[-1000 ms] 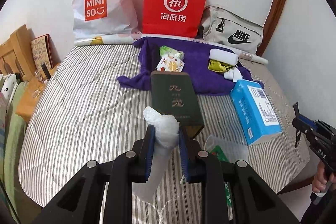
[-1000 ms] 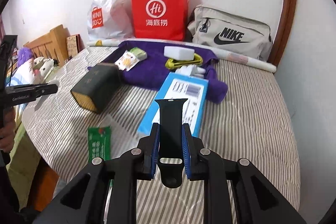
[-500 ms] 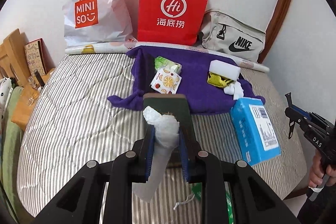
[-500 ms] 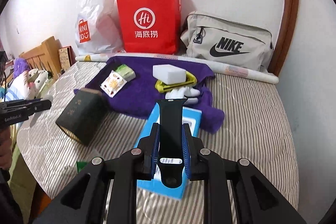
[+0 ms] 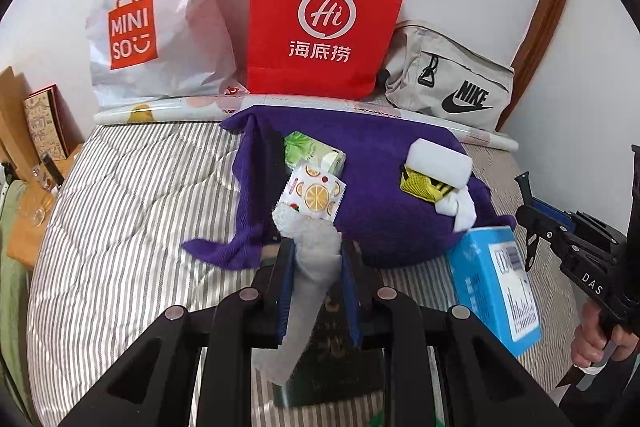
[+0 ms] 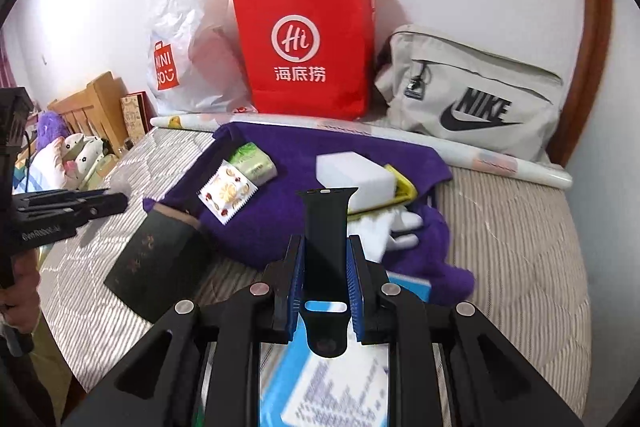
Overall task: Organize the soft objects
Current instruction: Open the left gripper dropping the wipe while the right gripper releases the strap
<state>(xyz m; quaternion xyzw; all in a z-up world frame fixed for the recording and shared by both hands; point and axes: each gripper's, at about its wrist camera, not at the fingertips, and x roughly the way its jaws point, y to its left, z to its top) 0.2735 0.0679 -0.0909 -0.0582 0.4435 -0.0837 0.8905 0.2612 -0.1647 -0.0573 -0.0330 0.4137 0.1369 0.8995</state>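
Two claws are loaded: the left claw (image 5: 317, 269) pinches a crumpled white plastic bag (image 5: 310, 267), the right claw (image 6: 325, 271) grips a black rubber watch strap (image 6: 325, 239) lengthwise. The rumpled purple towel (image 5: 384, 155) on the striped bed (image 5: 120, 195) lies just ahead of both.

The purple towel (image 5: 372, 163) looks like soft, matt terry cloth. The red bag (image 5: 324, 15) is smooth paper, the white bag (image 5: 160, 7) crinkled glossy plastic. The black watch strap (image 6: 325, 227) appears matt rubber; the striped bedcover (image 5: 120, 207) is quilted cloth.
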